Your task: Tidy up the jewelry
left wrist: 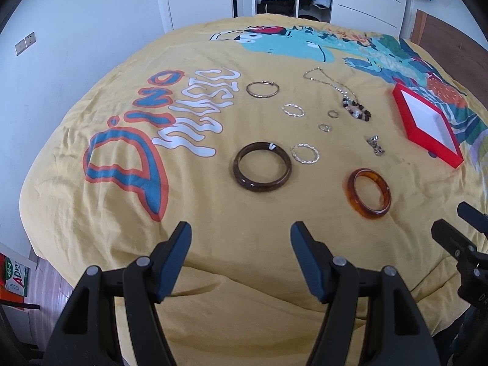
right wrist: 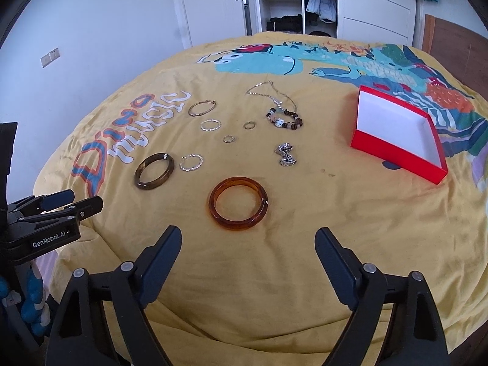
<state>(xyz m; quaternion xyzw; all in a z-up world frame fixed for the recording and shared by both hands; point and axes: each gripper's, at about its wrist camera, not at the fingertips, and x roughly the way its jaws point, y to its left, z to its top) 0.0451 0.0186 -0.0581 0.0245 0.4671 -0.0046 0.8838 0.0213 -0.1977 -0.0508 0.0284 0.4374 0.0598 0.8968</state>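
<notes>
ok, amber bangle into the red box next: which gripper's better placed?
Right, probably. The right gripper is open with the amber bangle just ahead of it, and the red box is on its side. The left gripper is lined up with the dark brown bangle instead.

Free room and obstacles, yellow bedspread (right wrist: 305, 259):

- Lower half of both wrist views: bare cloth, open to passage.
- Right wrist view, centre: amber bangle (right wrist: 238, 203) lies just ahead of the right gripper (right wrist: 248, 244), whose jaws stand wide with nothing between them.
- Left of centre: dark brown bangle (right wrist: 154, 170) and twisted silver ring (right wrist: 191, 162), just beside each other.
- Above centre: small rings, gold bangle (right wrist: 202, 108), beaded necklace (right wrist: 282, 116), silver charm (right wrist: 285, 154), closely scattered with narrow gaps.
- Right: open red box (right wrist: 396, 149), walls upright, clear cloth between it and the jewelry.
- Left edge: left gripper (right wrist: 76, 201).
</notes>
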